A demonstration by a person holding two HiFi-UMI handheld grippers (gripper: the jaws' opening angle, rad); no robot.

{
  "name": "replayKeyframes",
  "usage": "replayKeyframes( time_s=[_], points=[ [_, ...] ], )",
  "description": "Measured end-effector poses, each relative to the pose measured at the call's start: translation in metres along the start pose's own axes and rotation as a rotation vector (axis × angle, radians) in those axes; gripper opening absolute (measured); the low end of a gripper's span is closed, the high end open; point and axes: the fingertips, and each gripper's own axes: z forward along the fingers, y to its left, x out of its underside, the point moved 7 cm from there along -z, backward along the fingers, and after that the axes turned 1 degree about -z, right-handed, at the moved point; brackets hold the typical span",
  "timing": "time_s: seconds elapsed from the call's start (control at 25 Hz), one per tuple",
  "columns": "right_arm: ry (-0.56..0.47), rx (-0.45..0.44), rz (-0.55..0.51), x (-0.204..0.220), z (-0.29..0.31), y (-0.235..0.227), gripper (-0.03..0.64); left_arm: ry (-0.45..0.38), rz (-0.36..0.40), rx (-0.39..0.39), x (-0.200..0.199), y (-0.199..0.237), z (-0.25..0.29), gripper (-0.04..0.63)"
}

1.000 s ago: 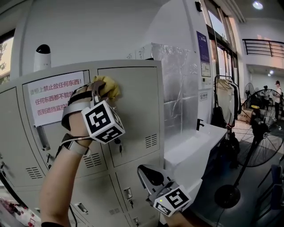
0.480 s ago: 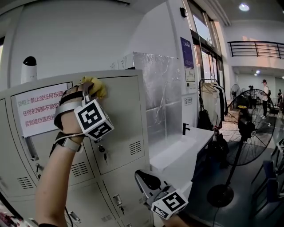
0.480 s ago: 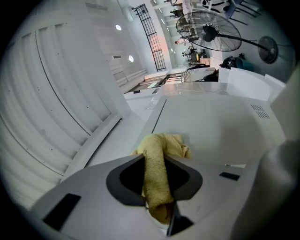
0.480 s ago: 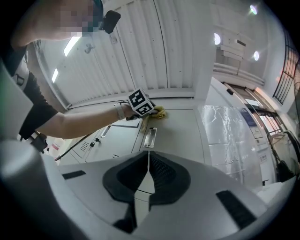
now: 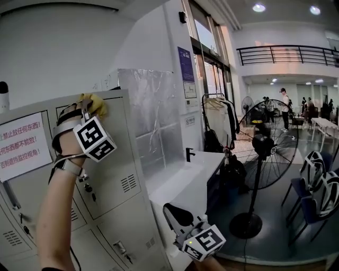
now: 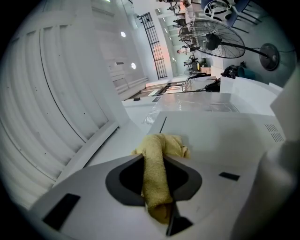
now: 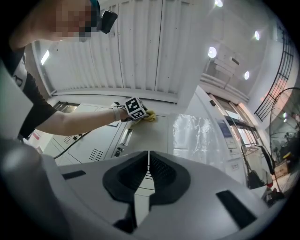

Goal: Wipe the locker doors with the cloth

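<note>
A tall black pedestal fan [image 5: 263, 144] stands on the glossy grey floor [image 5: 296, 235] near a long white desk [image 5: 185, 182]. Round ceiling lights [image 5: 259, 8] glow above a black-railed balcony [image 5: 286, 54].

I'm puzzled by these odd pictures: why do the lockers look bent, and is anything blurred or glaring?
Head view: wide-angle lens bows the locker doors; ceiling lights glare at top right. Left gripper view: dark rounded corners, the cloth close up and soft. Right gripper view: same bulging, dark corners too.

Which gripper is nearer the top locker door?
Left. The left gripper presses the cloth on the top locker door near its upper edge; the right gripper hangs lower, apart from it, jaws together.
</note>
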Motion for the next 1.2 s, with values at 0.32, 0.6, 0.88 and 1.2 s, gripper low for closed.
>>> replayKeyframes(
  time_s=[0.32,0.6,0.88,1.2],
  points=[
    [0.026,0.157,-0.039,0.001,-0.04,-0.035,0.021,-0.078,-0.039,0.076,-0.047,-0.029,0.034,0.074],
    [0.058,0.257,-0.042,0.008,-0.067,-0.054,0.021,-0.122,-0.035,0.109,-0.072,-0.052,0.048,0.074],
    [0.094,0.297,-0.041,0.016,-0.085,-0.057,0.021,-0.182,-0.108,0.176,-0.087,-0.081,0.029,0.074],
    [0.15,0.301,-0.008,0.03,-0.096,-0.057,0.021,-0.261,-0.195,0.276,-0.098,-0.138,-0.005,0.075]
  ],
)
